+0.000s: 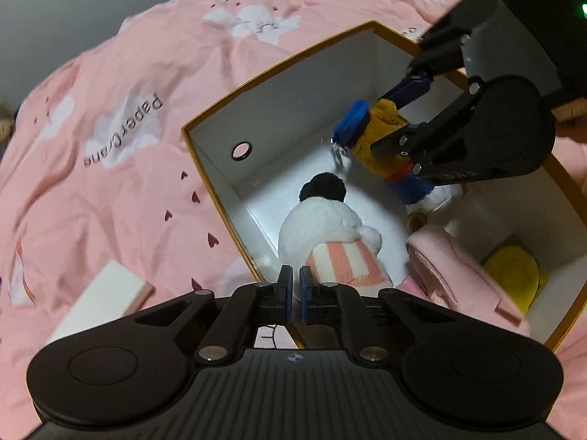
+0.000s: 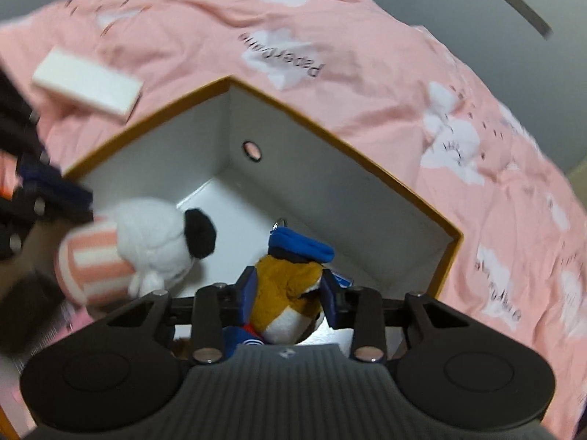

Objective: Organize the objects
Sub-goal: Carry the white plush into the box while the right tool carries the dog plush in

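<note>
A pink bedcover [image 1: 154, 73] with white cloud prints covers the bed. On it stands an open box [image 1: 216, 201] with orange rim and white inside walls. A flat white box [image 1: 99, 304] lies on the bedcover beside it. Inside the open box lie a white plush toy [image 1: 323, 227] with black ear and pink-striped part, a folded pink cloth [image 1: 451, 267] and a yellow item [image 1: 513, 275] in the corner. The right gripper [image 2: 288, 289] is inside the box and its pads press on both sides of a brown plush toy [image 2: 286, 286] with blue cap. The left gripper [image 1: 296, 289] is at the box wall, just above the white plush toy; its jaws are almost together and hold nothing.
</note>
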The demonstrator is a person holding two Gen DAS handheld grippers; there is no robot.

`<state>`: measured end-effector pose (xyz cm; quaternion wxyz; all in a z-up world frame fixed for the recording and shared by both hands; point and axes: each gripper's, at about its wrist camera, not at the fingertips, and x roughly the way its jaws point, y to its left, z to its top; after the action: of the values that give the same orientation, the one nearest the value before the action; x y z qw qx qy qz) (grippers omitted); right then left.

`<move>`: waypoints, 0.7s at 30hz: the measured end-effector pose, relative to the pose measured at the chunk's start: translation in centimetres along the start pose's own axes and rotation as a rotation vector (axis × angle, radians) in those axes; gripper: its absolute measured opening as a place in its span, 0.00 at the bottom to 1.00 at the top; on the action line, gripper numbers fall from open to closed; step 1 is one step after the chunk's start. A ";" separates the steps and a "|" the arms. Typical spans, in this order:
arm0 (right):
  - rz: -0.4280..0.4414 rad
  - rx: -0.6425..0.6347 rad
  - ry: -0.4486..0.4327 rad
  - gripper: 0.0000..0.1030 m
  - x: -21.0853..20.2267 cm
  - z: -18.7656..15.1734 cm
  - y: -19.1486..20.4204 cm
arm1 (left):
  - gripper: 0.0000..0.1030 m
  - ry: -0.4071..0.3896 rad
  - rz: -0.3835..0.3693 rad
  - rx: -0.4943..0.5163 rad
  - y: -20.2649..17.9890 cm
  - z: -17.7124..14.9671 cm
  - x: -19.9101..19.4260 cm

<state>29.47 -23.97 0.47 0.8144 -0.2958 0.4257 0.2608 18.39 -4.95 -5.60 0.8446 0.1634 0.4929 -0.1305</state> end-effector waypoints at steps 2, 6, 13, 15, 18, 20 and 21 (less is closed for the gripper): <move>0.013 -0.002 0.005 0.38 -0.2 -0.1 0.1 | 0.09 -0.017 -0.010 0.000 0.1 0.0 -0.1; 0.021 0.049 0.002 0.45 0.1 -0.3 -0.4 | 0.14 -0.062 -0.120 -0.133 2.3 0.3 -0.5; 0.007 0.170 0.023 0.46 -0.5 -1.0 -1.3 | 0.18 -0.050 -0.233 -0.033 1.2 2.1 0.2; 0.015 0.170 0.021 0.46 -0.8 -1.3 -1.0 | 0.22 -0.027 -0.230 0.033 0.2 2.6 1.0; 0.026 0.164 0.024 0.45 -0.8 -1.5 -0.5 | 0.23 0.045 -0.195 0.110 -0.6 3.6 1.5; 0.031 0.151 0.024 0.43 -0.8 -1.6 -0.2 | 0.23 0.093 -0.191 0.151 -0.8 3.8 1.5; 0.033 0.146 0.023 0.43 -0.7 -1.6 0.0 | 0.23 0.105 -0.185 0.164 -0.8 3.8 1.5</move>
<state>28.20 -25.22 0.31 0.8245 -0.2317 0.4576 0.2389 21.75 -7.31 -5.27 0.7858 0.1923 0.5371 -0.2387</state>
